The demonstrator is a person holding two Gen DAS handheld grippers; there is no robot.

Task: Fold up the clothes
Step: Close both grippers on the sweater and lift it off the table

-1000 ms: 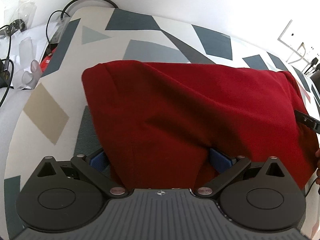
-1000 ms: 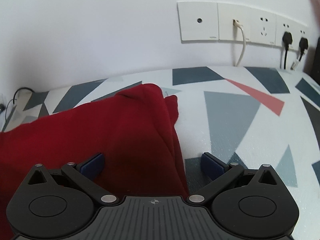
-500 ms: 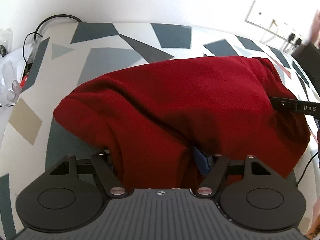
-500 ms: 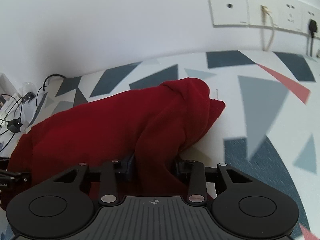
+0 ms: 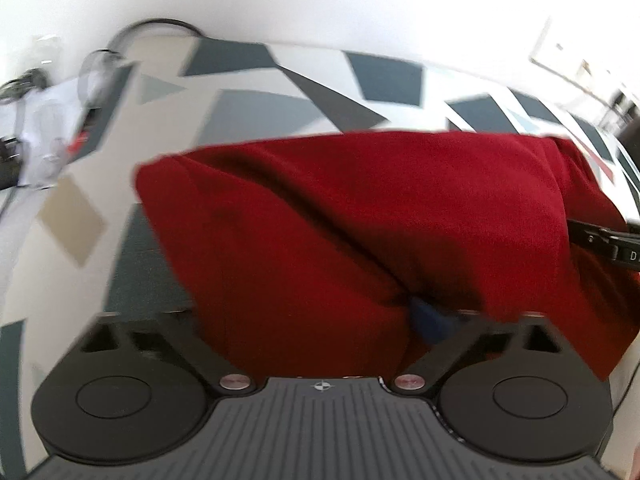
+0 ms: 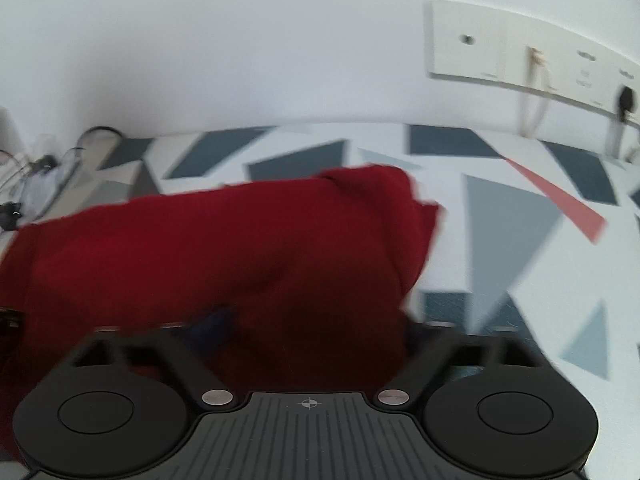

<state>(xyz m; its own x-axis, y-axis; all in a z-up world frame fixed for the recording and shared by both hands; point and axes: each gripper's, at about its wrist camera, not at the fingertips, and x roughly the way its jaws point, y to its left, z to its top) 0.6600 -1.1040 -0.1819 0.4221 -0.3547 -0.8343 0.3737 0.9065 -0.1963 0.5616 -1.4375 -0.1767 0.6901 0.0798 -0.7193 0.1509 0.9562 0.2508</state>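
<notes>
A: Item one, the red garment (image 5: 360, 216). Location?

B: Lying on the patterned cloth (image 5: 256, 112), bunched, directly ahead of both tongs and running into their jaws. Its long axis goes side to side across both views; the far edge faces the wall.

A: Left tongs (image 5: 316, 316)?

B: Fabric fills the gap between the fingers. One blue pad (image 5: 428, 320) shows at the right, the other is buried under cloth. The linkage looks spread, so released or mid-release, but whether any fabric is pinched cannot be told; the picture is blurred.

A: Right tongs (image 6: 320, 320)?

B: Same entry. Cloth lies between the fingers, the linkage is spread, and the grip cannot be told. It sits at the garment's right end, with the corner (image 6: 420, 208) just beyond it.

A: Which is nearer?

B: Each holds its own end; neither is favoured. In my judgement the next fold runs across that long axis.

A: Changes from half a second ago?

B: Both sets were clenched narrowly on the fabric then. Now the arms stand wider, and the garment sits flatter and squarer.

A: Other items?

B: Wall sockets (image 6: 520, 52); cables (image 5: 156, 28) at the left edge.
</notes>
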